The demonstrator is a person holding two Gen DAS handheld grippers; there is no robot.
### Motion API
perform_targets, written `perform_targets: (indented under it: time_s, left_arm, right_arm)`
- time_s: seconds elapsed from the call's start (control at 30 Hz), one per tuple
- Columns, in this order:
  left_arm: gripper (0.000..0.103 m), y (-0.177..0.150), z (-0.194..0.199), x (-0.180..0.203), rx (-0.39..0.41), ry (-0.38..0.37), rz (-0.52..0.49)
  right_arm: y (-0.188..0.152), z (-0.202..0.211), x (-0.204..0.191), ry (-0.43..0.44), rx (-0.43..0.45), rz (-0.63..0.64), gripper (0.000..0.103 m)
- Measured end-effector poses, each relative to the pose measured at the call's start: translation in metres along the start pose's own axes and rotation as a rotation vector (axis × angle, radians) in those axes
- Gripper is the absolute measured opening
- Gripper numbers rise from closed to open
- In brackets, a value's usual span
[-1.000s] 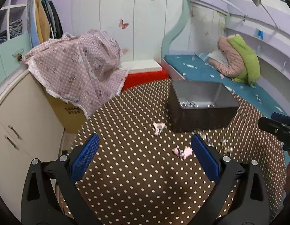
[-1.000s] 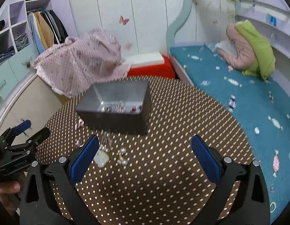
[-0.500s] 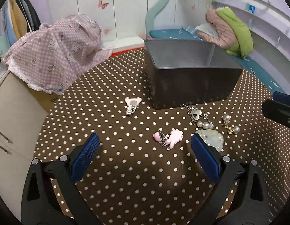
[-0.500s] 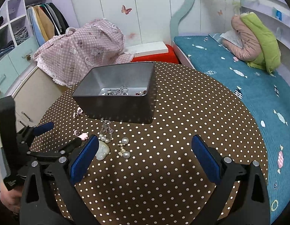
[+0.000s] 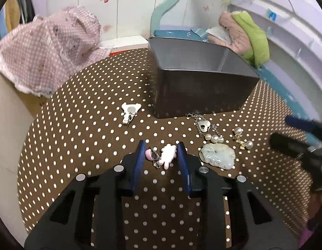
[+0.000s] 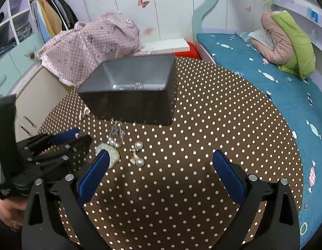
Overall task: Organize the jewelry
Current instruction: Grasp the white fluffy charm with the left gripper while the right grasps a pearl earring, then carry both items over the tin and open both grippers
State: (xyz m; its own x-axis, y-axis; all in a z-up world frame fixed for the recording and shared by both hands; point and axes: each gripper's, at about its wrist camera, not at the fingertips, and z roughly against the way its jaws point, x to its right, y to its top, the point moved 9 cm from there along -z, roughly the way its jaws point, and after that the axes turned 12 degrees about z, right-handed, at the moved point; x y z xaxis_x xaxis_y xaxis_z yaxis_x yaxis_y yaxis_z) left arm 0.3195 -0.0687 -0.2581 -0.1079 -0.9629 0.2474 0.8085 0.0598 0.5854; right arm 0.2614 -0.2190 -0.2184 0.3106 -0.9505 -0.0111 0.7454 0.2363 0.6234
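Observation:
A dark metal box (image 5: 200, 79) stands on the brown polka-dot table (image 5: 88, 125); in the right wrist view the box (image 6: 131, 87) holds a silver chain (image 6: 131, 86). My left gripper (image 5: 161, 156) is low over the table, its blue pads close around a pink charm hair clip (image 5: 164, 156), touching or nearly so. Beside it lie a pale jade pendant (image 5: 218, 155), a heart chain with pearls (image 5: 206, 129), pearl earrings (image 5: 242, 139) and a white clip (image 5: 129, 112). My right gripper (image 6: 161, 173) is open and empty, above the table near the pearl earrings (image 6: 138, 154).
A pink checked cloth (image 5: 50, 48) covers a carton beyond the table's far left edge. A teal bed (image 6: 265, 79) with a pink and green jacket (image 6: 286, 39) lies to the right. A cabinet (image 6: 29, 95) stands at the left.
My left gripper has dropped to the table and its jaws have narrowed from wide open to close around the pink clip. The right gripper stayed open, shifting slightly.

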Motion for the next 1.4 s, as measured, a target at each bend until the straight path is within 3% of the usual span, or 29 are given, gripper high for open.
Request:
perform_targets:
  time_s: [0.1,0.23,0.37,0.5,0.6,1.0,1.4]
  left_arm:
    - [0.031,-0.003,0.007,-0.005,0.011,0.010,0.014]
    - [0.031,-0.007,0.018,-0.012,0.024,0.017,0.032]
    - [0.031,-0.006,0.025,-0.017,0.034,0.018,0.032]
    - [0.031,-0.006,0.028,-0.018,0.037,0.015,0.041]
    - [0.031,-0.006,0.029,-0.017,0.040,0.014,0.044]
    - [0.031,0.005,0.044,-0.018,0.067,-0.003,0.049]
    - [0.031,0.071,0.100,0.007,0.220,-0.052,-0.006]
  right_arm:
    - [-0.005,-0.007,-0.003,0.016,-0.027,0.007,0.089]
    - [-0.012,-0.020,-0.016,0.040,-0.061,0.063,0.060]
    - [-0.009,-0.024,-0.026,0.029,-0.033,0.120,0.049]
    - [-0.008,-0.027,-0.033,-0.006,-0.016,0.206,0.028]
    - [-0.012,-0.026,-0.038,0.016,-0.009,0.234,0.010]
    - [-0.002,0.002,-0.038,0.097,0.057,0.187,0.010]
    - [0.087,0.075,-0.032,0.066,0.266,0.240,0.010]
